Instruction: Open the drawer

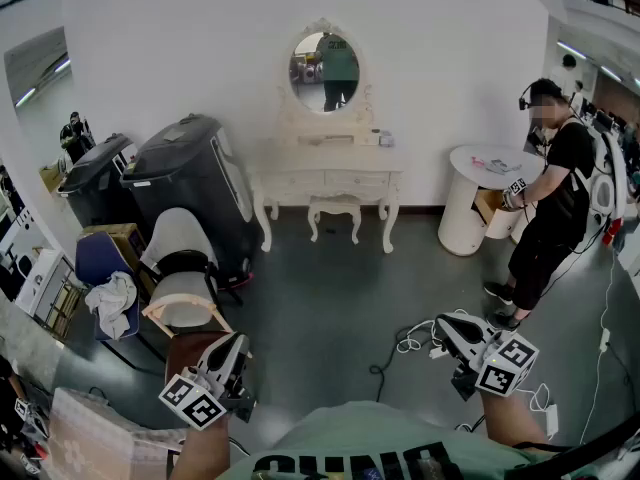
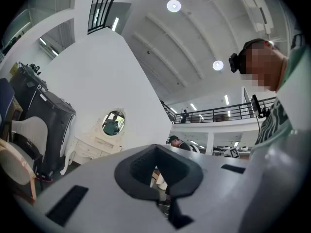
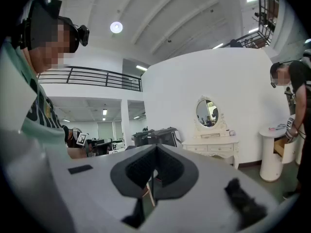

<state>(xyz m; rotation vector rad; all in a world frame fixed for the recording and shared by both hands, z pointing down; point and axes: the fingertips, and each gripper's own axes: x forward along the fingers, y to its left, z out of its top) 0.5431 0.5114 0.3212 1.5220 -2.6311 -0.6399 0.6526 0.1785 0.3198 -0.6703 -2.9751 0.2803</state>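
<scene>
At lower left, the left hand-held gripper (image 1: 237, 342) has its jaws closed on nothing. The drawer (image 1: 357, 181) sits in the white bench (image 1: 300, 160) against the far wall, well apart from both grippers. At lower right, the right hand-held gripper (image 1: 444, 324) is also closed and empty.

Two black wheeled bins (image 1: 190, 183) stand against the white wall (image 1: 200, 48) at left. A white chair (image 1: 180, 268) sits just before them, beside a blue chair (image 1: 95, 256) draped with pale cloth (image 1: 112, 303). At right, a person in black (image 1: 555, 198) stands at a round white bench (image 1: 470, 160). Cables (image 1: 415, 340) lie tangled on the grey floor (image 1: 320, 298).
</scene>
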